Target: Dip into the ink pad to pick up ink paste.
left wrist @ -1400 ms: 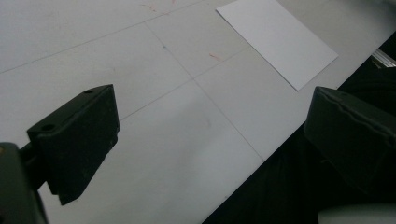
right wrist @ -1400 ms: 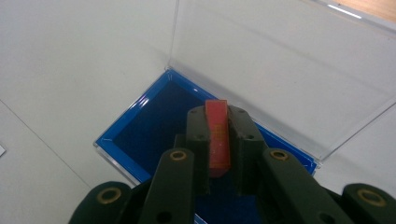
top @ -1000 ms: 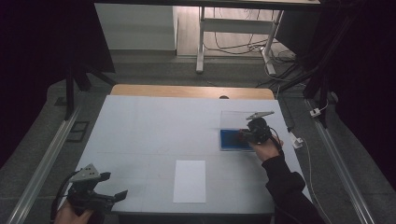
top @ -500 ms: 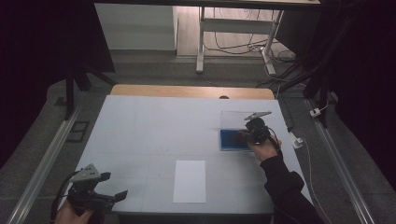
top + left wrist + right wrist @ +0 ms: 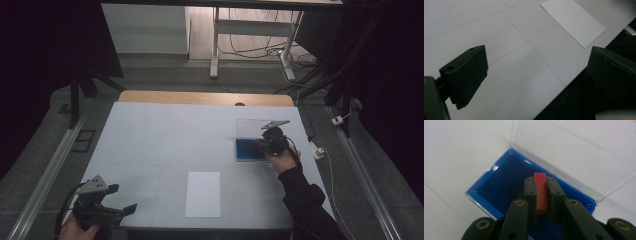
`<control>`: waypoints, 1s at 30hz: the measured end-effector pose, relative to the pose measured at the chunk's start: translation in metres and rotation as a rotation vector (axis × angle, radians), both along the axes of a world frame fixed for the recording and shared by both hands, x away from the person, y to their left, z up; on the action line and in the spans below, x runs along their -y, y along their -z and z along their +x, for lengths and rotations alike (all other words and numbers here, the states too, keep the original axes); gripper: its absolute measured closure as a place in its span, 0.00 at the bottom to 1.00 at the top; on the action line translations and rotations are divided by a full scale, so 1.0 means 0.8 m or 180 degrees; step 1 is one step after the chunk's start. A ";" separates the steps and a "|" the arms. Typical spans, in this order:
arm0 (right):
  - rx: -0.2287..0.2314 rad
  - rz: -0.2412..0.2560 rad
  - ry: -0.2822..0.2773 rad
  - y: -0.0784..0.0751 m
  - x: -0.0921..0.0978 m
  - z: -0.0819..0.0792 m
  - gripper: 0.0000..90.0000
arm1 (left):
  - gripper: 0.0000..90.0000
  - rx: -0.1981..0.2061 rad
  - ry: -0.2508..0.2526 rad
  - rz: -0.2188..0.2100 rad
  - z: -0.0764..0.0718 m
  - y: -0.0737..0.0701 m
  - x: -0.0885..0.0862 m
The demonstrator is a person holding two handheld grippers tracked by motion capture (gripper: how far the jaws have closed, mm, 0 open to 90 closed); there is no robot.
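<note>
right now the right gripper (image 5: 541,192) is clenched on a small red piece (image 5: 540,193), its long axis running along the jaws, directly over the open blue box (image 5: 499,180) on the counter (image 5: 165,135). the left gripper (image 5: 107,207) rests released, well apart at the near left corner.

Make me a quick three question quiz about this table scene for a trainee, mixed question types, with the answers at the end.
1. True or false: the right gripper is shut on a red piece.
2. The blue box has its clear lid: A open, B closed?
3. What flat thing lies on the table nearest the open left gripper?

Key: 1 true. 2 A. 3 the white sheet.
</note>
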State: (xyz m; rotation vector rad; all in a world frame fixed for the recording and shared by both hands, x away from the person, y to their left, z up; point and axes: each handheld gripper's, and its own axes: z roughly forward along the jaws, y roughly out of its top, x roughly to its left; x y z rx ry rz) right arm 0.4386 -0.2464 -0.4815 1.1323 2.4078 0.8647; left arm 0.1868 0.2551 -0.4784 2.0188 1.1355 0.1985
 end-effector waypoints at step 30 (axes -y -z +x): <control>0.0104 -0.0057 -0.0026 0.002 -0.003 -0.006 0.90 | 0.04 -0.0011 0.0008 -0.0031 0.001 0.000 -0.001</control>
